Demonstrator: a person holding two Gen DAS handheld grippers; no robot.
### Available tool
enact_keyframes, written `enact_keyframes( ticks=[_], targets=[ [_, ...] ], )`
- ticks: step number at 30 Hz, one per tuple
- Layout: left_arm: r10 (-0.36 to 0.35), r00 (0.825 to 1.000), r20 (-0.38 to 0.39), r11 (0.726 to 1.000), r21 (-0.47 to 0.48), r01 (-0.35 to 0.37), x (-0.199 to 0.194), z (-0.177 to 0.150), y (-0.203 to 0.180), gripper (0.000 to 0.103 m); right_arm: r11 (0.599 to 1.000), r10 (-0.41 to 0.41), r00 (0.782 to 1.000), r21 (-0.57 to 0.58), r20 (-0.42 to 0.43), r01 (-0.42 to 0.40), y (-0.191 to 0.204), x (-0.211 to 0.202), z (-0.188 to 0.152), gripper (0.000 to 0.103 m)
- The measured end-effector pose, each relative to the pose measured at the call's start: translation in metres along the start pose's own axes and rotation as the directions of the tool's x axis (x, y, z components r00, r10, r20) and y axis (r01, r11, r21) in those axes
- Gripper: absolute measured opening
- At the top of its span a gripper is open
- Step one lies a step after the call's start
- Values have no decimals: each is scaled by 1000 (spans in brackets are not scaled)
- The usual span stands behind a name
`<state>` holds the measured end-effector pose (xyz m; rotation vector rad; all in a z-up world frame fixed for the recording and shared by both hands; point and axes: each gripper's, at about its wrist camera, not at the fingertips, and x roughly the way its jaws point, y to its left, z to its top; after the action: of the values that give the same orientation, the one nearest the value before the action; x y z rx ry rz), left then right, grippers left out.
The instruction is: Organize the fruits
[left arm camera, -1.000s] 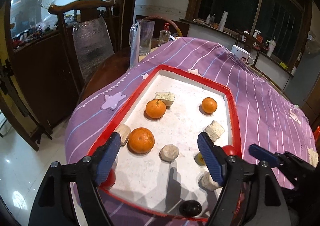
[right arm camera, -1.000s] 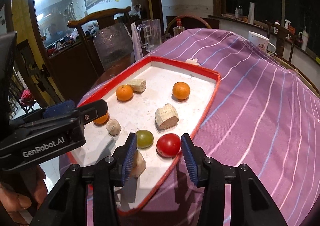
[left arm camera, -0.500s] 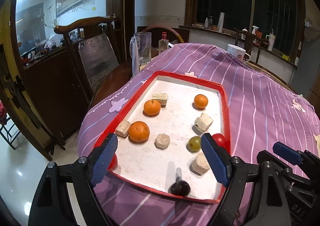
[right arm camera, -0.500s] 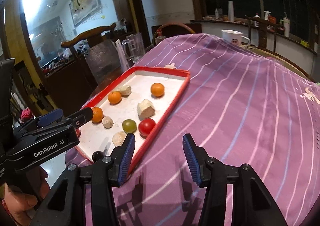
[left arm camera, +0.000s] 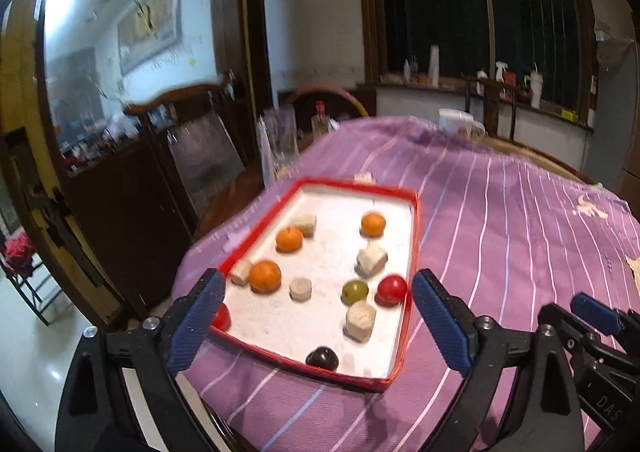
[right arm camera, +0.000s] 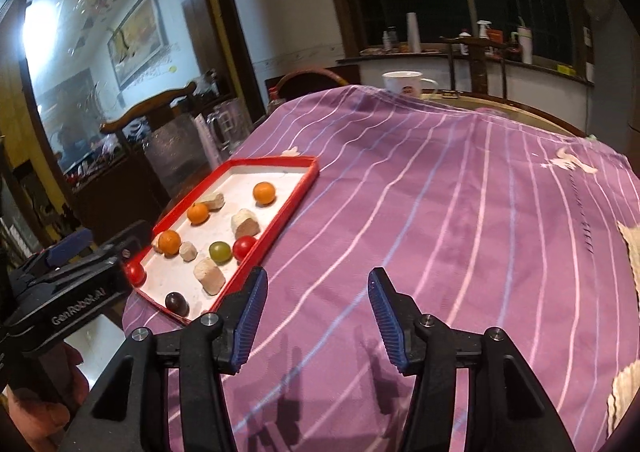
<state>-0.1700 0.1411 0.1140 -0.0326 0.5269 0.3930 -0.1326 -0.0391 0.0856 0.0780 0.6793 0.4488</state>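
Both grippers have backed off from the tray [left arm camera: 412, 252] over the last second. A second ago the left gripper [left arm camera: 316, 322] sat right over the near half of the tray with fruit between its fingers' line of sight; now the whole tray sits ahead of it, the near rim just past the fingertips. The right gripper [right arm camera: 314, 316] was framing the red tomato [right arm camera: 244, 246] a second ago; now it's over bare purple cloth [right arm camera: 440, 192], with the tray ahead and to its left. Both are spread wide with nothing held. Fruit all lies in the tray, mixed with pale blocks [left arm camera: 361, 320]: three oranges [left arm camera: 265, 275] toward the far-left side, a green fruit [left arm camera: 355, 290] and the tomato side by side near the right rim, a dark fruit [left arm camera: 322, 357] at the near rim, and another red one [left arm camera: 221, 317] partly behind the left gripper's left finger. Left view is motion-blurred, so the retreat may not be over. Nothing in the tray has shifted across these frames. My read: the pull-back fits either a reset before reaching in or a withdrawal after sorting. Fruits aren't clearly grouped by kind, so I can't call it.
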Motion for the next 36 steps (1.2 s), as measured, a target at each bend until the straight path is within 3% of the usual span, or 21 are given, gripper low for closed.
enact_keyframes(
  ticks=[2, 5, 10, 12, 14, 24, 36],
  targets=[
    [24, 998, 60, 1000, -1, -24, -15, 1, -3, 103, 1000, -2, 1000, 12, 17, 2, -6, -9, -2, 58],
    [50, 986, 158, 999, -11, -49, -38, 4, -6, 103, 1000, -6, 999, 19, 38, 5, -10, -21, -4, 60],
    [96, 949, 299, 995, -13, -96, -72, -1, -15, 103, 1000, -3, 998, 31, 56, 2, -15, -31, -8, 61],
    [116, 934, 339, 993, -16, -117, -79, -5, -18, 103, 999, -1, 998, 33, 60, -1, -16, -34, -10, 62],
    [121, 930, 348, 992, -16, -123, -84, -7, -19, 103, 999, -1, 998, 33, 65, -1, -17, -37, -11, 62],
    [3, 983, 185, 1000, -22, 1, -58, -8, -17, 103, 1000, -13, 997, 2, 77, 12, -12, -40, -13, 63],
    [-50, 996, 77, 999, -16, 51, -27, -17, -18, 103, 1000, -19, 999, -17, 35, 20, -7, -22, -16, 64]
  ],
)
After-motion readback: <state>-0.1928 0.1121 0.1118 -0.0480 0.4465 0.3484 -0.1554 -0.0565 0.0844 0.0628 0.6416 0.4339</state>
